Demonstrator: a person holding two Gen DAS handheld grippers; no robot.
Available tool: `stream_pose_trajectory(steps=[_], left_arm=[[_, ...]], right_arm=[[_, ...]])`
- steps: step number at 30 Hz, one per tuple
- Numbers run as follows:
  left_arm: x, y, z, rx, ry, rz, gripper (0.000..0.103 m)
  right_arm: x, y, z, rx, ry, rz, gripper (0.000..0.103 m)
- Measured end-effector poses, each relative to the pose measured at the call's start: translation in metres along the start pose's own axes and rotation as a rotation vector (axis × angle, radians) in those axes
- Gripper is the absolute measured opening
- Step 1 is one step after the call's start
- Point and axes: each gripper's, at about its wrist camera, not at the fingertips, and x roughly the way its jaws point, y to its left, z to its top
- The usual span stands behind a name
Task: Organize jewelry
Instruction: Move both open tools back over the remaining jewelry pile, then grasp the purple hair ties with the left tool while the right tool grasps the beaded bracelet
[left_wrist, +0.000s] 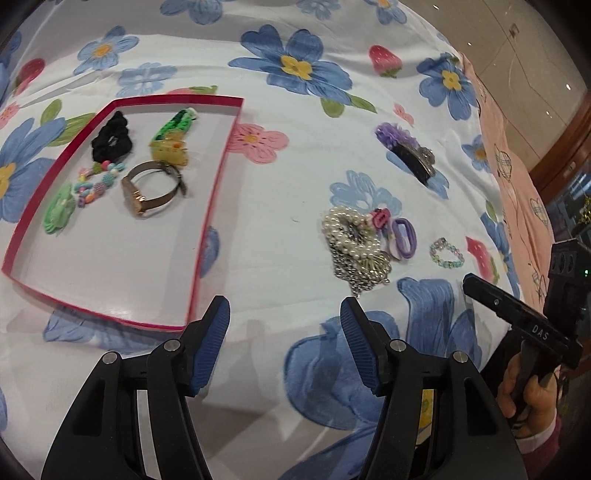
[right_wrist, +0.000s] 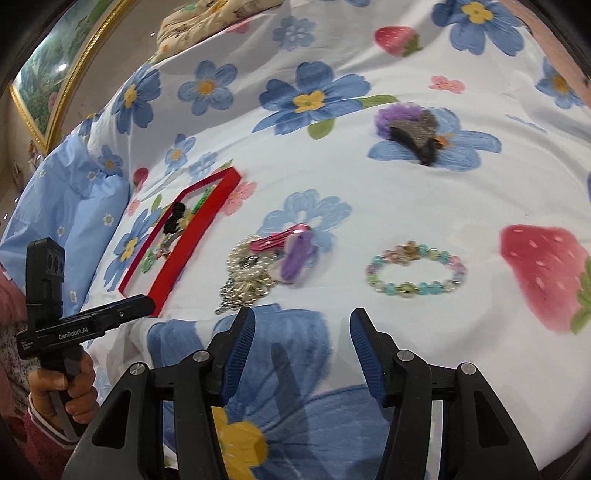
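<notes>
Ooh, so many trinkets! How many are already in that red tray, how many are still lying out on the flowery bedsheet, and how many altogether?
In the red tray: 5 (black scrunchie, green hair clip, watch, colourful bead string, green flower piece)
Out on the bedsheet: 5 (pearl and chain pile, pink clip, purple hair tie, beaded bracelet, purple flower hair clip)
Total: 10

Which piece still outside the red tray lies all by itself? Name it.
The pastel beaded bracelet. It lies alone on the bedspread, whereas the pearl bracelet, pink clip and purple hair tie lie heaped together.
</notes>
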Motion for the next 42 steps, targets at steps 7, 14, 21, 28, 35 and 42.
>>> stream_pose_trajectory(steps=[7,14,21,28,35,42], left_arm=[[0.005,-0.027,0.013,0.064,0.002,-0.016,0.062],[0.019,-0.077,0.028,0.185,-0.003,-0.068,0.062],[0.055,-0.117,0.044,0.264,0.026,-0.106,0.062],[0.104,-0.128,0.051,0.29,0.092,-0.084,0.038],[0.111,-0.116,0.048,0.271,0.101,-0.103,0.011],[0.07,-0.096,0.044,0.218,0.039,-0.149,0.01]], right_arm=[[-0.009,-0.018,0.006,0.02,-0.033,-0.042,0.056],[-0.015,-0.046,0.017,0.044,-0.051,-0.104,0.056],[-0.004,-0.068,0.025,0.042,-0.011,-0.176,0.056],[0.022,-0.075,0.029,0.014,0.037,-0.207,0.054],[0.023,-0.079,0.026,0.014,0.023,-0.215,0.008],[0.012,-0.063,0.029,0.032,-0.014,-0.096,0.007]])
